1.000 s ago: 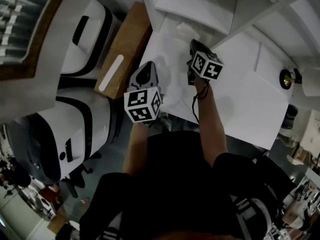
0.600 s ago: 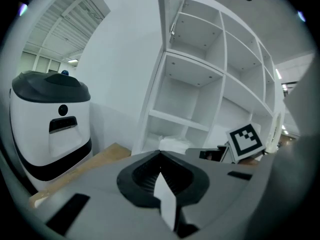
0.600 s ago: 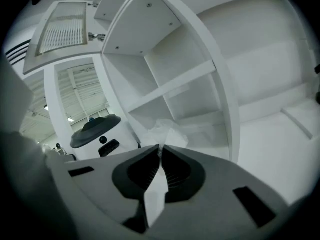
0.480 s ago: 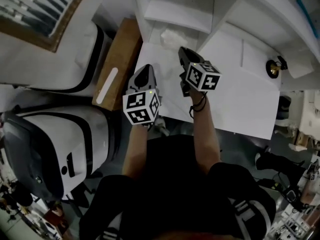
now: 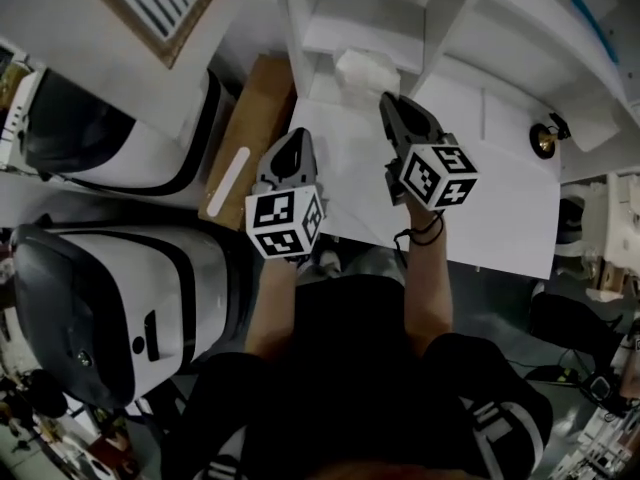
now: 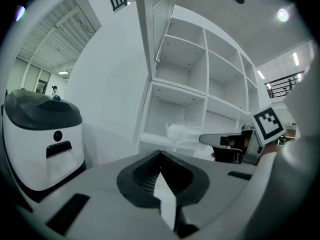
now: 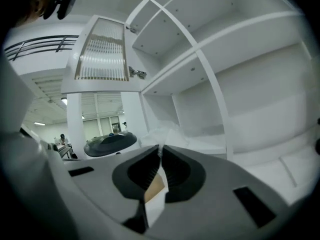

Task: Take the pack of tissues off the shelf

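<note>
The pack of tissues (image 5: 367, 71) is a white, crinkly plastic bundle lying in a low compartment of the white shelf unit (image 5: 450, 28). My right gripper (image 5: 393, 105) is shut and empty, its tips just short of the pack and pointing at it. In the right gripper view the pack (image 7: 167, 133) sits right beyond the closed tips (image 7: 160, 150). My left gripper (image 5: 292, 146) hangs lower and to the left, also shut and empty. Its own view shows the pack (image 6: 184, 132) on the shelf and the right gripper (image 6: 207, 139) reaching toward it.
A white tabletop (image 5: 500, 203) runs under the shelf unit. A brown board (image 5: 250, 128) leans at its left edge. Two large white machines with black trim (image 5: 110, 288) stand to the left. A small brass object (image 5: 545, 140) sits at the table's right.
Both grippers have risen toward the shelf. The right one has travelled farther and now points at the tissue pack from close by. Both stay shut.
</note>
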`<action>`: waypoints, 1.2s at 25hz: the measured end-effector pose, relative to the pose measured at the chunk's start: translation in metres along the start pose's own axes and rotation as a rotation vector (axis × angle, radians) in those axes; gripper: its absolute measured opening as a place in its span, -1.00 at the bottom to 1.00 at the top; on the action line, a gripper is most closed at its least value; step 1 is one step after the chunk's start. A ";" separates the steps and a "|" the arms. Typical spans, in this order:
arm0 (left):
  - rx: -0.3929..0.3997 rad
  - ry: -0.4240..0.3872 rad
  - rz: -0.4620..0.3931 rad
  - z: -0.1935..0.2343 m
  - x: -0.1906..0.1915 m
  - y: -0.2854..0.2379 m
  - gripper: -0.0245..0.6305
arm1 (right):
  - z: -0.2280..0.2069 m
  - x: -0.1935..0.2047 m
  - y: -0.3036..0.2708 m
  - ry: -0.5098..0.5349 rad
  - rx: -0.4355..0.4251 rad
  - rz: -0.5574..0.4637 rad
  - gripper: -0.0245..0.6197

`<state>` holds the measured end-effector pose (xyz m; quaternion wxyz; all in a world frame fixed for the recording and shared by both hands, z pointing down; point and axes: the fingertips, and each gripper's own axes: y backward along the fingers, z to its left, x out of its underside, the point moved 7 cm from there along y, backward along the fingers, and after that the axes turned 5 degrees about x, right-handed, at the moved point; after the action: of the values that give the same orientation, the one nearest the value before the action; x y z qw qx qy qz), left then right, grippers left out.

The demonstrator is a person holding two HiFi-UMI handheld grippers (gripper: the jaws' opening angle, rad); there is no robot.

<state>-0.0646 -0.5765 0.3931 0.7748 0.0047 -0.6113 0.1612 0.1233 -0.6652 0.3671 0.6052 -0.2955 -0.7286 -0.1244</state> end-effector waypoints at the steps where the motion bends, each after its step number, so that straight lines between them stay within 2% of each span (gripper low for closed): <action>1: 0.002 -0.013 -0.018 -0.001 -0.007 0.005 -0.90 | 0.005 -0.006 0.008 0.025 0.007 -0.021 -0.84; 6: 0.006 -0.072 -0.078 -0.003 -0.032 0.013 -0.90 | 0.025 -0.017 0.035 0.120 0.070 -0.121 -0.84; 10: 0.041 -0.079 -0.098 -0.018 -0.038 0.008 -0.90 | 0.031 -0.018 0.051 0.163 0.104 -0.152 -0.84; 20: 0.143 -0.120 -0.100 -0.047 -0.048 0.004 -0.90 | 0.026 -0.019 0.071 0.143 0.107 -0.188 -0.84; 30: 0.126 -0.102 -0.072 -0.054 -0.028 0.015 -0.90 | 0.031 -0.006 0.079 0.156 0.081 -0.163 -0.83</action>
<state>-0.0227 -0.5577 0.3505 0.7459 0.0836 -0.6383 0.1709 0.1451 -0.5873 0.3399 0.6594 -0.2003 -0.7053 -0.1662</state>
